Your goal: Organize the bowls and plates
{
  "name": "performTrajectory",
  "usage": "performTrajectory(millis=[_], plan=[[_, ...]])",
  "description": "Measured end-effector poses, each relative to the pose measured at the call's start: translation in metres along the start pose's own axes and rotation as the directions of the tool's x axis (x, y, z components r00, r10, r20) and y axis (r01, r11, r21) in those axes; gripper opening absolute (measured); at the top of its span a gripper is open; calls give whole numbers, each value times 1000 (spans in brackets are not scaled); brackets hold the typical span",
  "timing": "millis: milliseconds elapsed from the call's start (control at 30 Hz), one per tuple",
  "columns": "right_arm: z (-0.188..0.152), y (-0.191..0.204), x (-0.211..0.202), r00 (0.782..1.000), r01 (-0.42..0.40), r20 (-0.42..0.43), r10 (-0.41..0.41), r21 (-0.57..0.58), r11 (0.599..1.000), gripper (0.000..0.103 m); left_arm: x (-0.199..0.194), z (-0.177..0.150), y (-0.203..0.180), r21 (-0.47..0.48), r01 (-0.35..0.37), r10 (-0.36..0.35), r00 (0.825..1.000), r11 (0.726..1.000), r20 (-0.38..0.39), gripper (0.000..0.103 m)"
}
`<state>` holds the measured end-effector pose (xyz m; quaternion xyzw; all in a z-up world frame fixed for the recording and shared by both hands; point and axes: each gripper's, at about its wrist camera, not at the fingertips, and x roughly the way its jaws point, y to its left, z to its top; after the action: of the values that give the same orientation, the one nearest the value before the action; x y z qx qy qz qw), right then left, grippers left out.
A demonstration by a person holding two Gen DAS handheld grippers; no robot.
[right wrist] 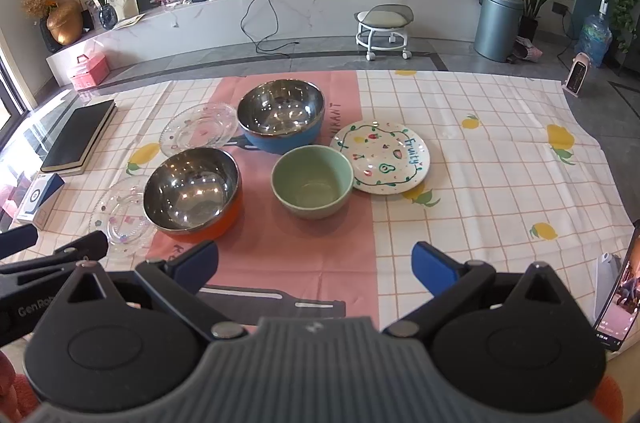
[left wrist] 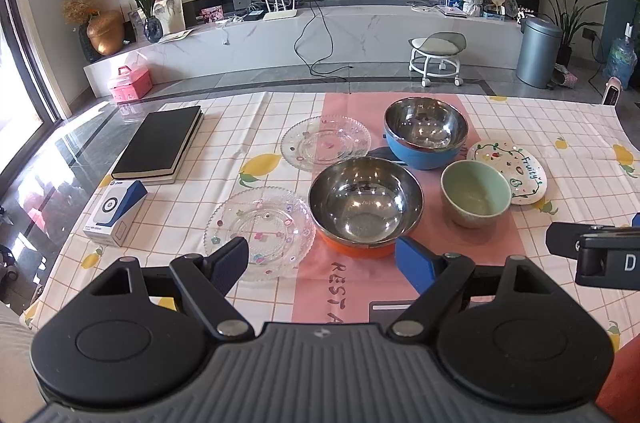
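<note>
On the checked tablecloth stand an orange steel bowl (left wrist: 365, 207) (right wrist: 192, 193), a blue steel bowl (left wrist: 425, 131) (right wrist: 280, 115), a green ceramic bowl (left wrist: 475, 191) (right wrist: 312, 181), a white "Fruity" plate (left wrist: 510, 165) (right wrist: 382, 155) and two clear glass plates, near (left wrist: 258, 231) (right wrist: 120, 211) and far (left wrist: 325, 141) (right wrist: 196, 129). My left gripper (left wrist: 322, 261) is open and empty, just in front of the near glass plate and orange bowl. My right gripper (right wrist: 316, 263) is open and empty, in front of the green bowl.
A black notebook (left wrist: 160, 143) and a small white and blue box (left wrist: 116, 213) lie at the table's left. A phone on a stand (right wrist: 618, 287) is at the right edge. The far table edge drops to the floor (left wrist: 360, 79).
</note>
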<state>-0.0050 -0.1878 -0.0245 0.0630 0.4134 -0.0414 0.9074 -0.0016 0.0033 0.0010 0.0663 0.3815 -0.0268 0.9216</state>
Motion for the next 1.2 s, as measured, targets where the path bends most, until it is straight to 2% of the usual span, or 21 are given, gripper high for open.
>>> performTrajectory(millis=[1200], plan=[[1, 1, -3, 1000, -12, 9, 12, -13, 1000, 100, -1, 1, -3, -4, 2, -2, 1000, 1000, 1, 98]])
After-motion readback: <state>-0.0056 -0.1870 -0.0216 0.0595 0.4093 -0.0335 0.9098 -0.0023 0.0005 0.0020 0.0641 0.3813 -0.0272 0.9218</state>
